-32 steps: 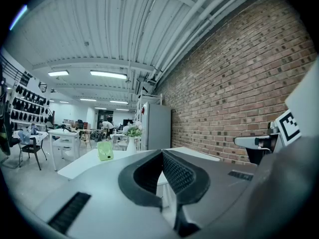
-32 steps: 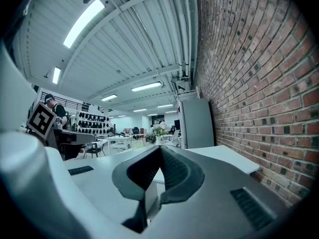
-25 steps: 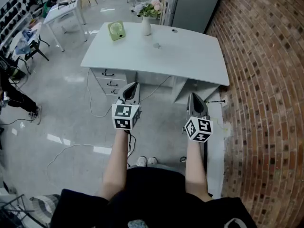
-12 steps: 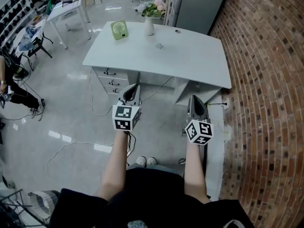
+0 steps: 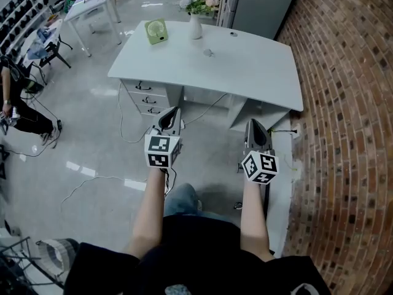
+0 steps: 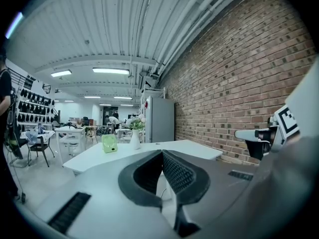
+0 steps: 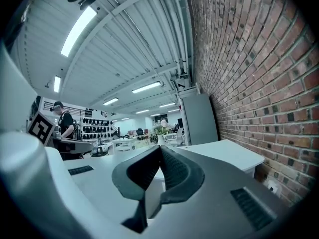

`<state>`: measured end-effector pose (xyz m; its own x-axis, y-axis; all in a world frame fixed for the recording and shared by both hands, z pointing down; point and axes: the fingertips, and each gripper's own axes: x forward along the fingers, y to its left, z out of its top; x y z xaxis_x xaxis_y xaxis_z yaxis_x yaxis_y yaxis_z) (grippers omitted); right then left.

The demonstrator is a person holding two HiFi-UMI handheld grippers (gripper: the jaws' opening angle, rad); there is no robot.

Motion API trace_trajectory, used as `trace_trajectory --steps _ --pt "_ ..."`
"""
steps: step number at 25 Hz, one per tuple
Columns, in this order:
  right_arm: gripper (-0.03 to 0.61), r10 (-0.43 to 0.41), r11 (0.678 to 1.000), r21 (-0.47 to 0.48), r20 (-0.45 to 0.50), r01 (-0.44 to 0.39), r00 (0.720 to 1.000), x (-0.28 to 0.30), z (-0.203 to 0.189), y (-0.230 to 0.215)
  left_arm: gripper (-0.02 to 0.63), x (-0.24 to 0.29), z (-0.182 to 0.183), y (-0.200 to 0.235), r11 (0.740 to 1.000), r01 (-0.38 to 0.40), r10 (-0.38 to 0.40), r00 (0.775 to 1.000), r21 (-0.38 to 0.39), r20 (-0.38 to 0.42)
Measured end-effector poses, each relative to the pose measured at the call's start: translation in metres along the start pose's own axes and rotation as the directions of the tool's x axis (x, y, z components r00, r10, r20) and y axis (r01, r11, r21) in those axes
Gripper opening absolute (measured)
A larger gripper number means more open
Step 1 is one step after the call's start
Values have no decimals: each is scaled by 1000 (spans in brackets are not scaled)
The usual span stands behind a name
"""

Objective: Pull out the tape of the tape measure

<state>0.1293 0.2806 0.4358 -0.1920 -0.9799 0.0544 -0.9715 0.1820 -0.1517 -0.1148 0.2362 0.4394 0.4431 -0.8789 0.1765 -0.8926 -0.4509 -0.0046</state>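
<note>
My left gripper (image 5: 171,113) and right gripper (image 5: 254,125) are held out side by side over the floor, short of a pale grey desk (image 5: 258,72). In the left gripper view the left gripper (image 6: 161,152) has its jaws shut with nothing between them. The right gripper view shows the right gripper (image 7: 160,148) shut and empty too. On the desk lie a small grey object (image 5: 209,53) and a small dark round one (image 5: 233,34), both too small to tell what they are. I make out no tape measure for certain.
A green fan (image 5: 156,31) and a white vase of flowers (image 5: 196,26) stand at the desk's far edge. Drawers (image 5: 150,97) sit under its left side. A brick wall (image 5: 344,103) runs along the right. Cables (image 5: 92,180) trail on the floor; a person (image 5: 15,97) stands far left.
The desk has come closer and sits lower in the head view. A knee in jeans now shows below the grippers. Both grippers keep their pose, shut.
</note>
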Motion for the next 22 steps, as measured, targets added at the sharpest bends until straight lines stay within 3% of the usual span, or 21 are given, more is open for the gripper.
trace_trajectory --steps 11,22 --pt "3 14 1000 -9 3 -14 1000 42 1 -14 21 39 -1 14 1000 -15 15 1000 -9 1" --pt "3 -5 1000 4 -12 5 1000 152 -3 -44 21 148 12 58 1000 -2 2 1000 7 4"
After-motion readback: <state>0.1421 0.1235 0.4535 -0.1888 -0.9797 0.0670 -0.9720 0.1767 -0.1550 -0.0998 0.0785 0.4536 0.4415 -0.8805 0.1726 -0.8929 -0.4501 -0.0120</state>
